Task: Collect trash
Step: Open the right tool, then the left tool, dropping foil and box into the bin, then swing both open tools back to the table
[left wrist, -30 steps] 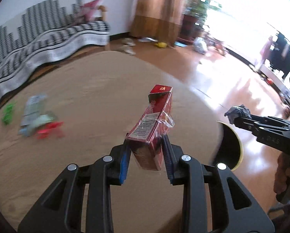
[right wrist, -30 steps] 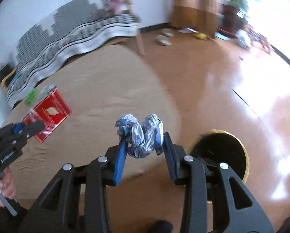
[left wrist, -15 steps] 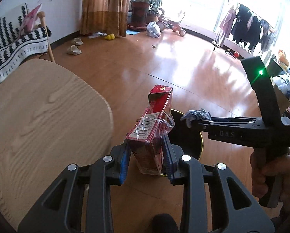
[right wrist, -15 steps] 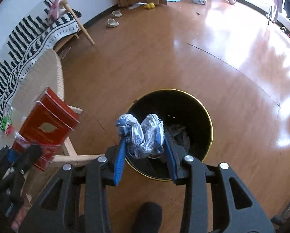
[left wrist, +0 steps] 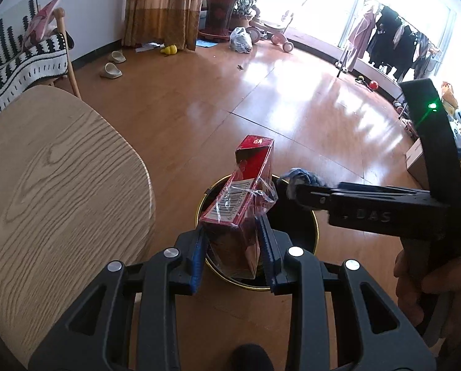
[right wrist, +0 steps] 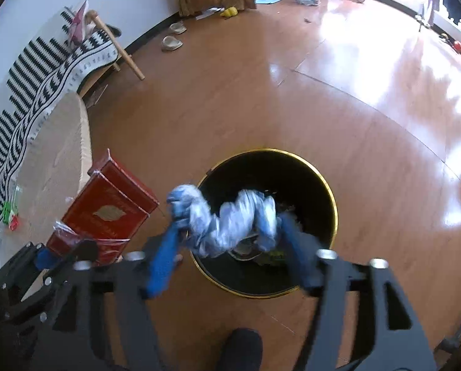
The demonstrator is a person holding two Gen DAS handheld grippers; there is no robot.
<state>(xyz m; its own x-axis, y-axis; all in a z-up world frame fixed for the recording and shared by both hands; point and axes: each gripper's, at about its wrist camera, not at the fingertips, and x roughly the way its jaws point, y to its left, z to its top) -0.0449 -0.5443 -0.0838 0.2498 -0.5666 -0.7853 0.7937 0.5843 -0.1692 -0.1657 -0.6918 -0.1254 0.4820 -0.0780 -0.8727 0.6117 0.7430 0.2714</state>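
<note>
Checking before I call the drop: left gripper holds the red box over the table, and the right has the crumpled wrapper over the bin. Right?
Not quite. The red box in the left gripper is over the bin, not the table; the left wrist view shows it. The crumpled wrapper is over the bin, between the right gripper's opening jaws.
</note>
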